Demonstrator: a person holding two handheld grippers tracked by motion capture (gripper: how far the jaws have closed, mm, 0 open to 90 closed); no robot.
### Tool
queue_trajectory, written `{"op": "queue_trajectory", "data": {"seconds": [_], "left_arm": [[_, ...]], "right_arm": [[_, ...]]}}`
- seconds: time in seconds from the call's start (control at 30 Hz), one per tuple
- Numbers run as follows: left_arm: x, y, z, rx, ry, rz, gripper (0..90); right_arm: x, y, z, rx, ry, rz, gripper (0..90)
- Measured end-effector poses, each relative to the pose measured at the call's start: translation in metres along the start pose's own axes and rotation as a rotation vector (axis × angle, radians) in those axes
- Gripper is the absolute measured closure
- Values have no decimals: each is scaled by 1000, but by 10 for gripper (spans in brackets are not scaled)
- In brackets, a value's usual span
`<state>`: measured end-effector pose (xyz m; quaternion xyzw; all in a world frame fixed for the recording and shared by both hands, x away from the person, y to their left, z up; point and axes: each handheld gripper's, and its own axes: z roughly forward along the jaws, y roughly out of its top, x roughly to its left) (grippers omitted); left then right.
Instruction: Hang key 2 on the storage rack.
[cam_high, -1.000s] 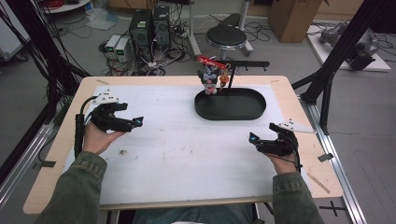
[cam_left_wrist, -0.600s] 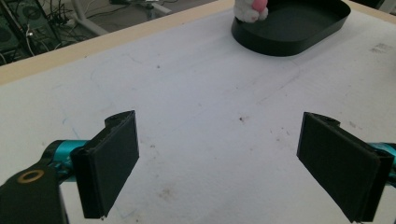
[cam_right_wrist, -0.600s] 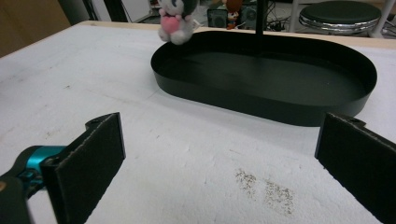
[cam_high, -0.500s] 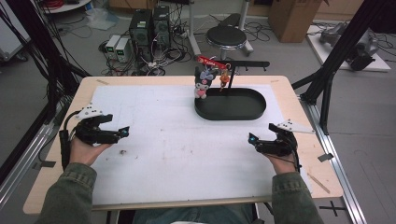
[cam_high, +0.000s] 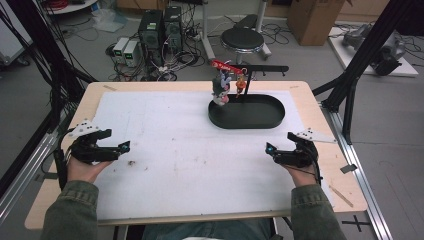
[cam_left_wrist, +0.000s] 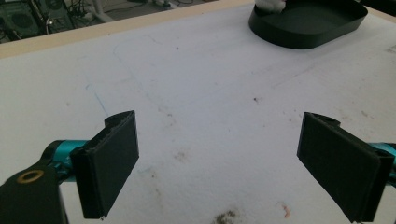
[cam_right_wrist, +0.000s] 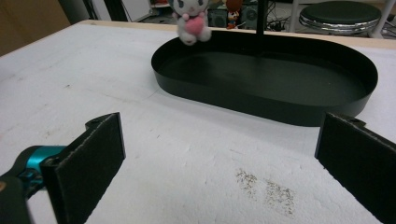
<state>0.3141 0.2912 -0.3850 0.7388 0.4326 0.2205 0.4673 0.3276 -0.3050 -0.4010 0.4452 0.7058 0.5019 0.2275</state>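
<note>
A: Surface?
B: Table (cam_high: 165, 145), white sheet, stained. Black tray (cam_high: 246, 111) at far side (oval), empty inside.
A: Grippers?
B: Left gripper (cam_high: 121, 148) and right gripper (cam_high: 270, 150) low over sheet, well apart, jaws wide, holding nothing.
A: Smaller items?
B: Plush toy (cam_high: 220, 88) hanging over tray's far rim.

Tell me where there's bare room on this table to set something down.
The white mat lies bare between the left tongs and right tongs, and left of the black tray. Crowded only at the tray's far rim, where the hanging plush toys dangle.

Wooden table (cam_high: 330, 165) under a stained white sheet (cam_high: 200, 150), black oval tray (cam_high: 246, 119) at far right.
</note>
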Motion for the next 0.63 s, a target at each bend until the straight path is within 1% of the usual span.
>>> {"op": "queue_trajectory", "data": {"seconds": [0.03,0.07,0.17,0.27,0.33,0.4,0.5,0.53,0.63], "left_arm": [[0,-4,-2,1,4,-1,126],[1,-7,-4,0,0,-5,126],[3,-20,-9,4,9,-16,126],[4,-32,-14,18,21,-41,126],[4,-40,-17,21,29,-45,126],[3,-42,-21,16,33,-47,126],[3,-42,-29,-19,52,-45,126],[4,-42,-30,-31,56,-53,126],[6,-45,-31,-34,59,-61,126]], "right_arm": [[0,0,0,-1,-1,-1,8],[0,0,-1,4,1,10,8],[0,0,-1,1,0,7,8],[0,0,0,6,-1,3,8],[1,0,0,7,-1,6,8],[1,0,0,8,-1,7,8],[0,-1,0,6,1,5,8],[0,-2,0,8,2,4,8],[0,-2,2,15,4,3,8]]}}
